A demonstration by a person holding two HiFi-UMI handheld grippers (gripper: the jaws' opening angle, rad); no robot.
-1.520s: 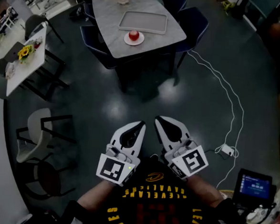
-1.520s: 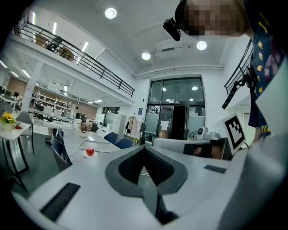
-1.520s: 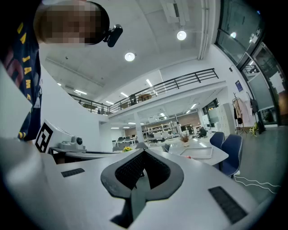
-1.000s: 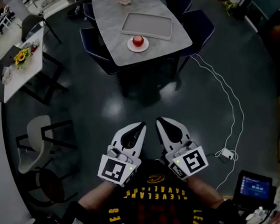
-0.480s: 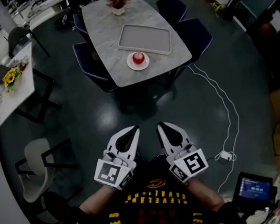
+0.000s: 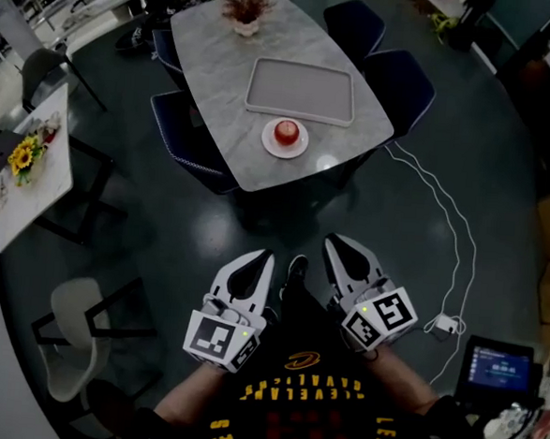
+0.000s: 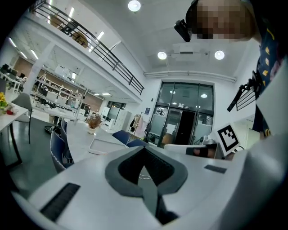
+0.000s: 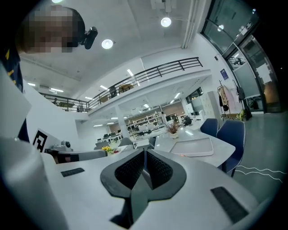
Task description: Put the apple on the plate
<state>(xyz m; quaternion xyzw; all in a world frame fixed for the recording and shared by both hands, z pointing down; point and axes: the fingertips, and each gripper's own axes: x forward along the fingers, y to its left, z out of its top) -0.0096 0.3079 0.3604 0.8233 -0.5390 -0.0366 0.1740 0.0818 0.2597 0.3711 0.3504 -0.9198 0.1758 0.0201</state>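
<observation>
A red apple [image 6: 286,130] sits on a small white plate [image 6: 270,146] near the front edge of a grey marble table [image 6: 220,60] in the head view. Both grippers are held close to my body, far short of the table. My left gripper [image 6: 258,258] is shut with nothing in it, and its jaws meet at the tip in the left gripper view [image 7: 144,152]. My right gripper [image 6: 339,244] is also shut and empty, jaws pressed together [image 8: 144,156]. Neither gripper view shows the apple.
A grey tray [image 6: 301,91] lies behind the plate, and a potted plant [image 6: 245,5] stands at the table's far end. Dark blue chairs [image 6: 397,82] ring the table. A white cable [image 6: 449,217] runs over the floor at right. A side table with flowers [image 6: 25,164] stands left.
The table with the apple and plate has come closer and lower in the head view. Both grippers stay shut near my body; the right one has shifted slightly right.
</observation>
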